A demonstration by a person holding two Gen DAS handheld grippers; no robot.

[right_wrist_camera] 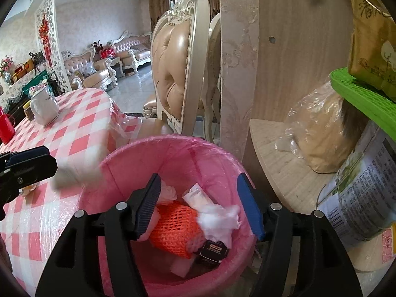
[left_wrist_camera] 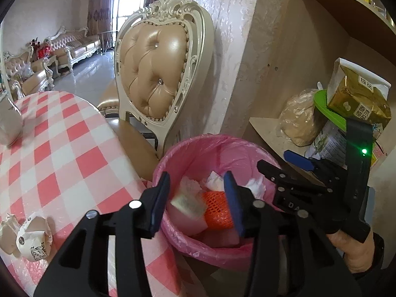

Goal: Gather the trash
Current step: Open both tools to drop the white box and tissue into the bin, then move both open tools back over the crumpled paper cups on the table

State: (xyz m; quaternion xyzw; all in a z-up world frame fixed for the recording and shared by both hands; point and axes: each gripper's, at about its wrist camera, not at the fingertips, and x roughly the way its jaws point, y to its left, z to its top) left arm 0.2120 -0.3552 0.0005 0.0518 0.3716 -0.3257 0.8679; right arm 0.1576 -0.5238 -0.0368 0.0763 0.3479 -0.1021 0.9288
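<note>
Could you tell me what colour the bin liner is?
Pink bin liner, clearest in the right wrist view.

One pink-lined bin (right_wrist_camera: 173, 148) is standing beside the desk (left_wrist_camera: 61, 148). Inside the bin, one orange foam net (right_wrist_camera: 175, 227), one white tissue wad (right_wrist_camera: 220, 219) and one small black box (right_wrist_camera: 214, 250) are lying. Two crumpled paper cups (left_wrist_camera: 34, 237) are sitting on the desk near the bin. Two grippers, the left gripper (left_wrist_camera: 195, 203) and the right gripper (right_wrist_camera: 200, 208), are hanging over the bin.

Bright window daylight, fisheye-warped edges

Checked tablecloth table (left_wrist_camera: 74, 136) carries a white jug (right_wrist_camera: 44, 107) and crumpled wrappers (left_wrist_camera: 34, 237).
</note>
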